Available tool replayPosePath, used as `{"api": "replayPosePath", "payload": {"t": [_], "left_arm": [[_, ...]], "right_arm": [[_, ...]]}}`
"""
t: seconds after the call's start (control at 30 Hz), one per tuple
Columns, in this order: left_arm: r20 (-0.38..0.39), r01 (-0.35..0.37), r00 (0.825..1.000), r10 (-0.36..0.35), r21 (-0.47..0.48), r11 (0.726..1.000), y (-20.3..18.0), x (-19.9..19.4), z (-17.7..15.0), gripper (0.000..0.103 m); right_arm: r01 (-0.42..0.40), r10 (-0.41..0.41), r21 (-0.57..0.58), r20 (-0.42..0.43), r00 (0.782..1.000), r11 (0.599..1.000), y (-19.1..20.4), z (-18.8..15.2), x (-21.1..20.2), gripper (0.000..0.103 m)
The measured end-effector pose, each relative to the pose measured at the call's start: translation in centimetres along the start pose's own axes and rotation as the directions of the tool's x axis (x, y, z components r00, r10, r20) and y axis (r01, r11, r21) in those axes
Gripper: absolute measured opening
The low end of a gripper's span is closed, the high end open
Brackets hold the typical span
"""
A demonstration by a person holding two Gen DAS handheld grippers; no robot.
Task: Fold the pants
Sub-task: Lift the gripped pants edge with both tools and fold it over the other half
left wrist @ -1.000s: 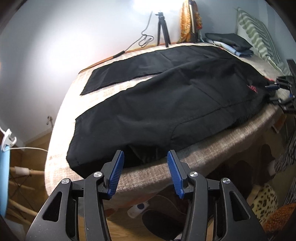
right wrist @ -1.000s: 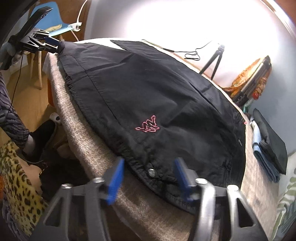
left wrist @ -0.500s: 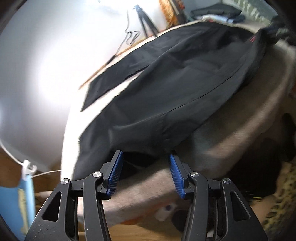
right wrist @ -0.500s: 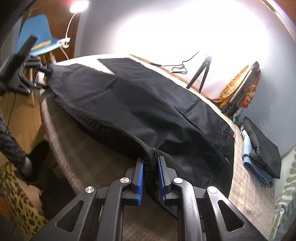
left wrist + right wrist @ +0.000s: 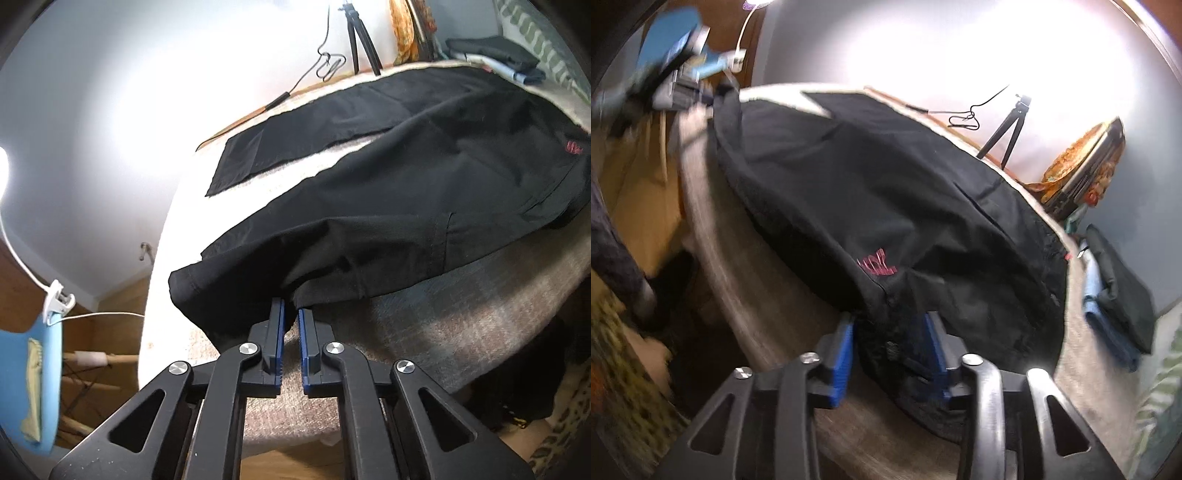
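Black pants with a red logo lie spread on a grey-covered bed. My left gripper is shut on the near leg's hem edge, which is lifted off the cover. In the right wrist view the pants rise toward my right gripper. Its blue pads stand apart with the bunched waistband between them, below the logo. The left gripper shows blurred at the far leg end.
A stack of folded clothes lies at the bed's right end. A small tripod and cable stand against the back wall. A blue chair stands left of the bed. A leopard-print item lies on the floor.
My left gripper closed on the leg hem and lifted it. My right gripper's pads, clamped tight on the waistband half a second ago, now stand wider with the fabric between them, and the waist has risen.
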State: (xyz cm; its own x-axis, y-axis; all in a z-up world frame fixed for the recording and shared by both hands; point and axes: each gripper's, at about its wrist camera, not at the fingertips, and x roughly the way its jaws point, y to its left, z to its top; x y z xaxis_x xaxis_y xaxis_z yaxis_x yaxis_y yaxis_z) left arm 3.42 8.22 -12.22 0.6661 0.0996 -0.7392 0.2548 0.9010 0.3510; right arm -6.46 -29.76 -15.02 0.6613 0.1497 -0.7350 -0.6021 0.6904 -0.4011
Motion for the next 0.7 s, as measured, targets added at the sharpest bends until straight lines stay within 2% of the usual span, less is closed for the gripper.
{"api": "replayPosePath", "payload": {"t": [0.13, 0.2, 0.23, 0.33, 0.43, 0.53, 0.7], "left_arm": [[0.018, 0.033, 0.999, -0.032, -0.025, 0.999, 0.3, -0.8, 0.0, 0.004], [0.024, 0.038, 0.999, -0.037, -0.030, 0.999, 0.2, -0.9, 0.3, 0.003], [0.031, 0.040, 0.999, -0.039, -0.031, 0.999, 0.3, -0.9, 0.4, 0.003], [0.057, 0.051, 0.997, -0.048, -0.054, 0.997, 0.5, -2.1, 0.5, 0.003], [0.063, 0.089, 0.994, -0.084, -0.086, 0.992, 1.1, -2.6, 0.2, 0.003], [0.042, 0.096, 0.995, -0.093, -0.065, 0.993, 1.2, -2.5, -0.6, 0.003], [0.011, 0.103, 0.995, -0.102, -0.030, 0.994, 0.7, -2.6, -1.5, 0.003]], "right_arm": [[0.092, -0.098, -0.123, -0.047, 0.994, 0.988, 0.7, -1.5, 0.8, 0.048], [0.095, -0.102, -0.125, -0.048, 0.994, 0.988, 0.3, -1.6, 0.7, 0.033], [0.102, -0.109, -0.121, -0.053, 0.993, 0.987, 0.1, -1.5, 0.7, 0.019], [0.123, -0.125, -0.088, -0.015, 0.992, 0.988, -0.6, -0.9, -0.3, 0.007], [0.144, -0.143, -0.042, 0.036, 0.989, 0.989, -1.6, 0.0, -1.5, 0.005], [0.123, -0.124, 0.018, 0.059, 0.991, 0.992, -2.7, 0.5, -1.9, 0.004], [0.139, -0.138, 0.000, 0.062, 0.988, 0.990, -2.1, 0.8, -1.8, 0.004]]}}
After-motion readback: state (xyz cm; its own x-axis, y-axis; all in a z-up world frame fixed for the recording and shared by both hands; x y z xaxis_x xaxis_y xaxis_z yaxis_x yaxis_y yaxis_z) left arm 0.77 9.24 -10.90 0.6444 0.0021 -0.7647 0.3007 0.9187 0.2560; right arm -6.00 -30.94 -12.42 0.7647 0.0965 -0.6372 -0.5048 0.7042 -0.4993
